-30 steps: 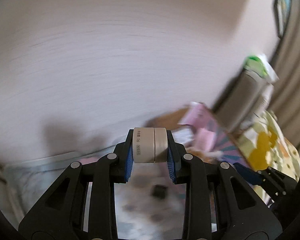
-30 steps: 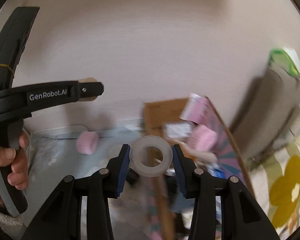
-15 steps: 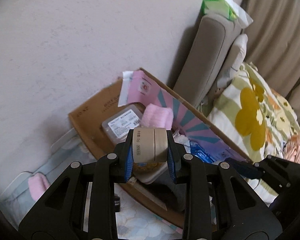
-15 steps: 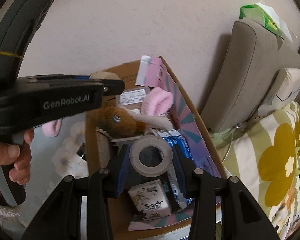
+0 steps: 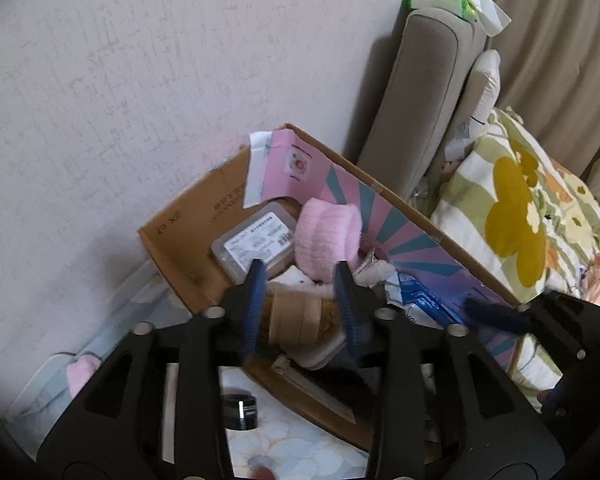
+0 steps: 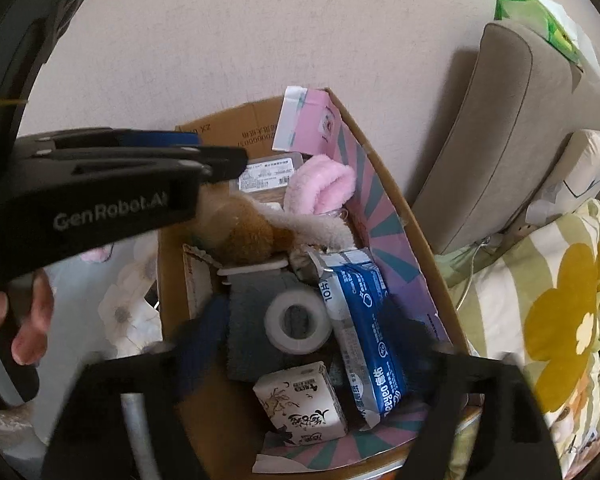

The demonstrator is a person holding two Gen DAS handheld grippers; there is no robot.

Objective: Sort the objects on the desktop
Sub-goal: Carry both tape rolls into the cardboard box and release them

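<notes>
An open cardboard box (image 5: 172, 256) full of odds and ends lies under both grippers. My left gripper (image 5: 300, 306) hangs over its near corner with jaws opening. A tan tape roll (image 5: 296, 320) sits loose between the blue pads (image 5: 254, 312), touching neither, on a brown plush. My right gripper (image 6: 302, 308) is blurred and its jaws are opening wide. A whitish tape roll (image 6: 272, 322) lies flat below them on a dark grey item in the box (image 6: 380, 184), free of both pads. The left gripper (image 6: 220, 156) reaches in from the left, held by a hand (image 6: 24, 320).
The box holds a pink fluffy item (image 5: 328, 236), a clear plastic case (image 5: 256, 240), a blue wipes pack (image 6: 364, 328) and a tissue packet (image 6: 300, 404). A small black jar (image 5: 240, 408) stands on the floral tabletop. A sofa cushion (image 6: 500, 140) and flowered blanket (image 6: 560, 300) lie right.
Both grippers came down over the box, then opened. Each tape roll has left its pads: the tan one sank onto the plush, the whitish one dropped onto the grey item.
</notes>
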